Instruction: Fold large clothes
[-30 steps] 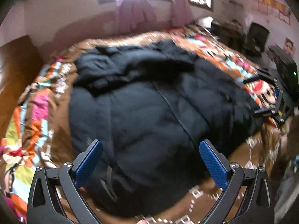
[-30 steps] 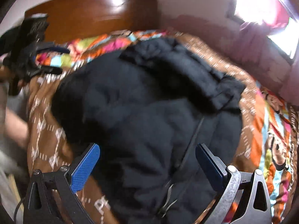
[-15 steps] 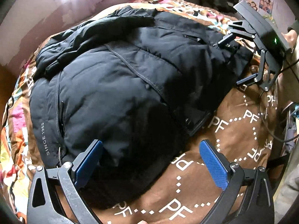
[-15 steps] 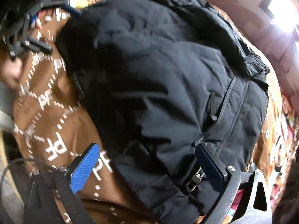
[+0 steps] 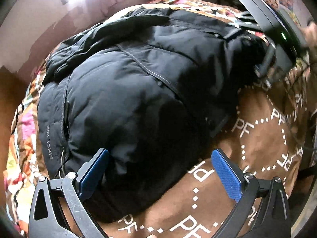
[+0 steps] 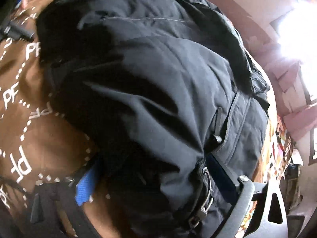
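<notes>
A big black puffer jacket [image 5: 138, 91] lies spread on a brown bedspread [image 5: 257, 138] printed with white "PF" letters. My left gripper [image 5: 158, 170] is open, its blue pads [image 5: 225, 174] straddling the jacket's near hem, the left pad against the fabric. In the right wrist view the jacket [image 6: 158, 83] fills the frame. My right gripper [image 6: 150, 176] is open and pushed into the jacket's lower edge near the zipper; fabric bulges between the pads and partly hides them. The right gripper also shows in the left wrist view [image 5: 273, 45] at the jacket's far right edge.
A colourful patterned quilt [image 5: 21, 130] lies under the bedspread at the left. A pink wall and bright window [image 6: 293, 23] stand behind the bed. A wooden headboard [image 5: 8, 91] is at the left edge. The left gripper shows at the top left of the right wrist view [image 6: 15, 29].
Both grippers have dropped lower and closer to the jacket. The right gripper has pushed into the hem, so fabric now sits between its pads. The left pad now touches the jacket.
</notes>
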`<state>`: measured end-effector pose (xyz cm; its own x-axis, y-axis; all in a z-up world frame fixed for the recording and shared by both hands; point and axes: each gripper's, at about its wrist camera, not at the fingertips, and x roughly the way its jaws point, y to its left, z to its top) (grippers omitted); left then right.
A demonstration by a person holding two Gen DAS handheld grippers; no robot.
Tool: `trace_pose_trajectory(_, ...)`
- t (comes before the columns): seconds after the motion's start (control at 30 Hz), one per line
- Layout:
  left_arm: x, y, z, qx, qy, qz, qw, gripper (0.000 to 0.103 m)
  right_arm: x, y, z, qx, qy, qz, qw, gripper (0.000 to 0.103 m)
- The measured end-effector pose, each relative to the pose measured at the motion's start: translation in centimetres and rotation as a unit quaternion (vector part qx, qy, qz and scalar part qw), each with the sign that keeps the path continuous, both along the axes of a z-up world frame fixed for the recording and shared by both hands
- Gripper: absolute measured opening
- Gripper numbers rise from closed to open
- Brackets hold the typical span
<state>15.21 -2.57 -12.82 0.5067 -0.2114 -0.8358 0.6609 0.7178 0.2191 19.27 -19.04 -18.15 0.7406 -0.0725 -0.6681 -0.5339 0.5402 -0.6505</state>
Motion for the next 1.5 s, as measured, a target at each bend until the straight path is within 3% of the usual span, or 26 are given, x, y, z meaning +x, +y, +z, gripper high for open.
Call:
trace_pose_trajectory(0.07, -0.5, -0.2, -0.1, 0.006, -0.006, -0.009, 0.9999, 0.101, 0.2, 0.1, 0.5, 0.007, -0.003, 0.001, 1.000, 0.067)
trace_pose_trajectory(0.17, -0.9, -0.3, -0.2, 0.009, -0.012, -0.015, 0.9998, 0.101, 0.7, 0.5, 1.9, 0.025, 0.001, 0.005, 1.000, 0.047)
trace_pose_trajectory(0.37, -1.3, -0.7, -0.4, 0.039, -0.057, -0.010, 0.9976, 0.101, 3.0, 0.5, 8.9, 0.164, 0.058, -0.013, 0.985, 0.025)
trace_pose_trajectory(0.6, -0.2, 0.0, 0.2, 0.026, -0.059, 0.026, 0.9976, 0.101, 6.3, 1.3, 16.8, 0.256, 0.082, 0.001, 0.963, 0.024)
trace_pose_trajectory(0.83, 0.2, 0.0, -1.0, 0.084, -0.104, 0.043, 0.9901, 0.101, 8.3, 1.6, 19.3, 0.318, 0.122, -0.015, 0.940, 0.023)
trace_pose_trajectory(0.93, 0.0, 0.1, -1.3, 0.086, -0.097, 0.044, 0.9906, 0.101, 9.1, 1.6, 19.7, 0.338, 0.131, -0.020, 0.932, 0.022)
trace_pose_trajectory(1.1, -0.7, -0.3, -2.2, 0.092, -0.083, 0.011, 0.9923, 0.102, 9.5, 1.4, 19.5, 0.338, 0.136, -0.018, 0.931, 0.022)
trace_pose_trajectory(1.2, -1.0, -0.3, -3.2, 0.117, -0.067, -0.008, 0.9909, 0.102, 9.2, 0.8, 18.8, 0.334, 0.152, -0.015, 0.930, 0.022)
trace_pose_trajectory(1.33, -1.0, -0.2, -4.2, 0.139, -0.056, -0.017, 0.9885, 0.102, 7.9, -0.9, 16.1, 0.308, 0.188, -0.012, 0.932, 0.024)
trace_pose_trajectory(1.4, -0.8, -0.1, -4.4, 0.139, -0.050, -0.015, 0.9889, 0.102, 7.2, -1.8, 14.2, 0.290, 0.204, -0.018, 0.935, 0.027)
trace_pose_trajectory(1.5, -0.4, 0.2, -4.4, 0.134, -0.040, -0.010, 0.9901, 0.102, 6.0, -3.0, 11.3, 0.244, 0.214, -0.027, 0.946, 0.042)
